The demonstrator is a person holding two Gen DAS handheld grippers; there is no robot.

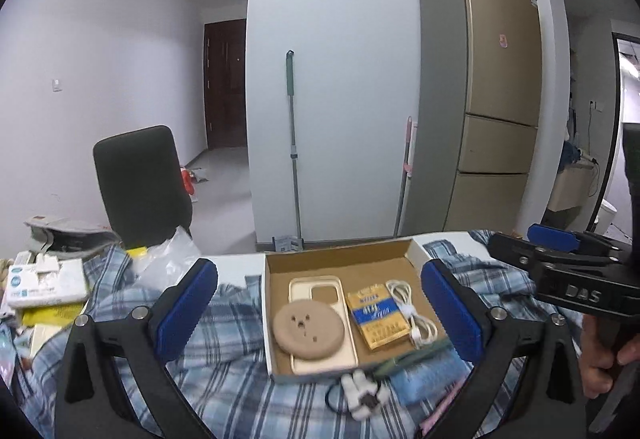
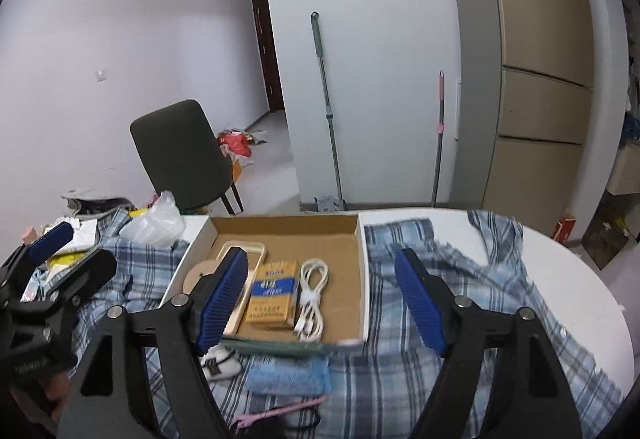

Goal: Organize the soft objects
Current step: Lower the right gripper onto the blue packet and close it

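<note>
Two grippers, left gripper (image 1: 320,309) and right gripper (image 2: 322,303), jaws spread empty over box (image 2: 362,271), plaid shirt (image 2: 500,299)

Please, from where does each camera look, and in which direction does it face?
Left wrist: sits on the left hand-held gripper, open, facing the cardboard box and fridge; the right hand-held gripper and a hand show at right.
Right wrist: sits on the right hand-held gripper, open, facing the same box; the left hand-held gripper shows at left.
Shared: box, white cable, plaid cloth, chair.
</note>
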